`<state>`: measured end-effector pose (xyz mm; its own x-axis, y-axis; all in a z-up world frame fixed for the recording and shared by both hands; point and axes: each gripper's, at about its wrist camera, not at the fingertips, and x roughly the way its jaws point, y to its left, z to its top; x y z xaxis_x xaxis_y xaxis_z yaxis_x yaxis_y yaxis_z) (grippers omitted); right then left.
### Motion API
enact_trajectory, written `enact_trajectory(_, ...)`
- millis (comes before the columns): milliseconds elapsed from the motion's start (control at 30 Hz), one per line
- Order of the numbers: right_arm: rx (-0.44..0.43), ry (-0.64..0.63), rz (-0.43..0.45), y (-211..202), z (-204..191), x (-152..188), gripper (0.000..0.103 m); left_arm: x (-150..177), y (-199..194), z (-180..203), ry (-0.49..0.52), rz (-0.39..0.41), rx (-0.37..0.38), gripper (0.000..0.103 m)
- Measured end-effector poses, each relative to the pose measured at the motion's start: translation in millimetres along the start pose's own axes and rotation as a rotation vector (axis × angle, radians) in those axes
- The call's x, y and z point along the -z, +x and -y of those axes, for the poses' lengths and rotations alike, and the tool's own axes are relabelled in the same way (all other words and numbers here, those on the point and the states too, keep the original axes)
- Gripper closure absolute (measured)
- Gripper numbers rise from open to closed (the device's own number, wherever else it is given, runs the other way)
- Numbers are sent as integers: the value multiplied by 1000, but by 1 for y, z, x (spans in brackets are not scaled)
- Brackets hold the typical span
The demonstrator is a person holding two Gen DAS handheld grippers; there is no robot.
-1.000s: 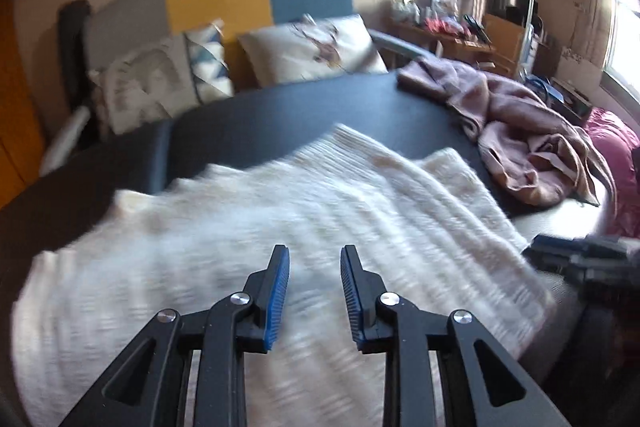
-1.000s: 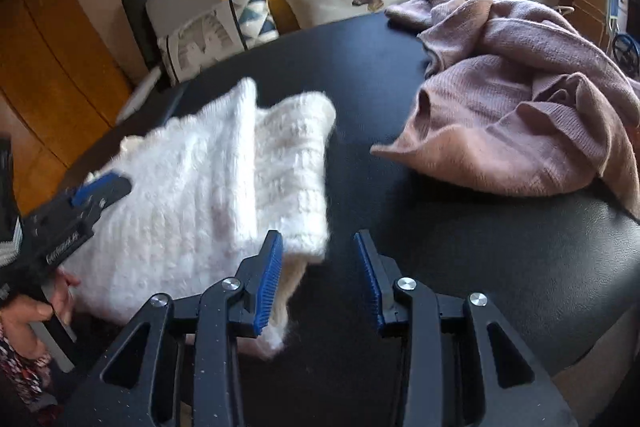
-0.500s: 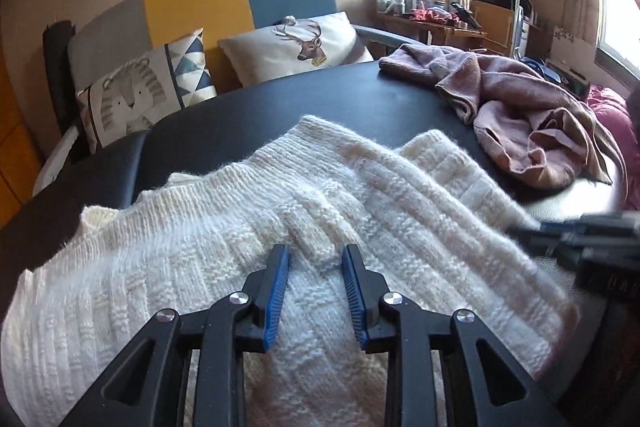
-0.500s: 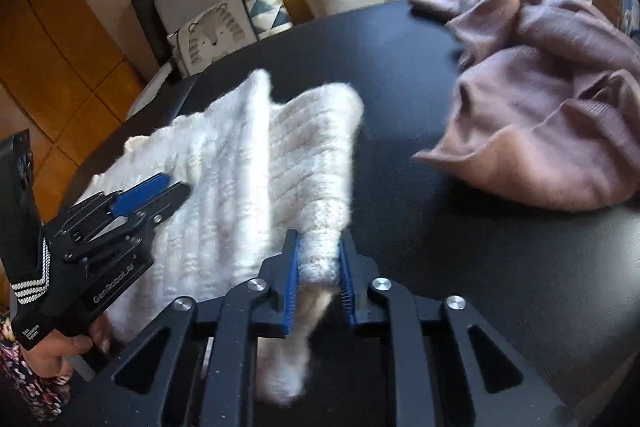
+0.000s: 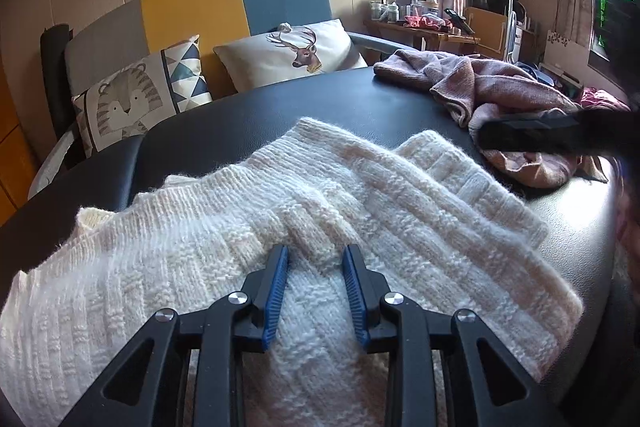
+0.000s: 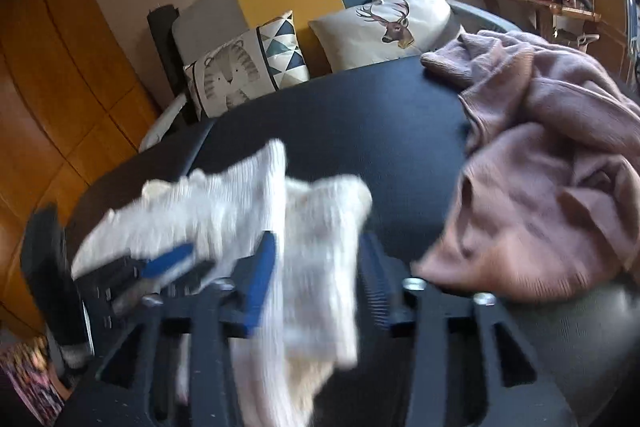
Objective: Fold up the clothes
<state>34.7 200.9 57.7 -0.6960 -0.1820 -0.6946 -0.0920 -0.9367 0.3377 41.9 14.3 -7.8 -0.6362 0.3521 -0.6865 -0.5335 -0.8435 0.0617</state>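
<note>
A cream knit sweater lies spread on the black table, one sleeve folded across toward the right. My left gripper rests low on the sweater's middle. Its blue pads are apart and bare, with a small wrinkle of knit just ahead of them. In the blurred right wrist view the sleeve end of the sweater hangs between the jaws of my right gripper. Those jaws are opening, and a gap shows beside the right pad. The left gripper shows at the left there. The right gripper is a dark bar at the right edge.
A crumpled pink sweater lies on the table's far right. Behind the table stands a grey, yellow and blue sofa with two cushions. A cluttered wooden side table is at the back right.
The right gripper closed on the sleeve end half a second ago; its jaws are now apart and it has moved, blurring the view. The left gripper settled a little lower, its gap unchanged.
</note>
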Motion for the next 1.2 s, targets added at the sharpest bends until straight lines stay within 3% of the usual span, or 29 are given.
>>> enact_trajectory(200, 16, 40, -141, 50, 14, -23, 52, 1, 0, -4, -10, 1, 21, 74)
enact_trajectory(300, 13, 38, -157, 60, 13, -22, 52, 1, 0, -5, -17, 1, 30, 74)
enact_trajectory(367, 23, 35, -163, 63, 12, -20, 64, 0, 1, -6, -21, 1, 35, 74)
enact_trajectory(400, 28, 34, -165, 65, 12, -20, 77, 0, 1, -6, -23, 1, 37, 74)
enact_trajectory(433, 37, 25, -157, 65, 11, -19, 83, 0, 1, -6, -23, 1, 38, 74)
enact_trajectory(533, 66, -5, -133, 63, 9, -20, 89, 0, 1, -7, -27, 2, 43, 74)
enact_trajectory(633, 192, -70, -109, 68, 8, -17, 89, 0, 1, -8, -31, 1, 50, 74)
enact_trajectory(733, 234, -101, -86, 72, 7, -10, 89, 0, 0, -8, -30, 2, 50, 74)
enact_trajectory(800, 208, -86, -67, 68, 9, -11, 88, -1, 0, -9, -30, 2, 52, 74)
enact_trajectory(933, 81, 90, -15, 31, 19, -6, 85, -1, 1, -9, -30, 3, 51, 74)
enact_trajectory(1133, 31, -26, -14, -12, -12, 23, 85, 0, 0, -6, -23, 6, 42, 74)
enact_trajectory(1200, 41, -72, -70, -7, -19, 39, 85, 0, 0, -7, -24, 6, 42, 74)
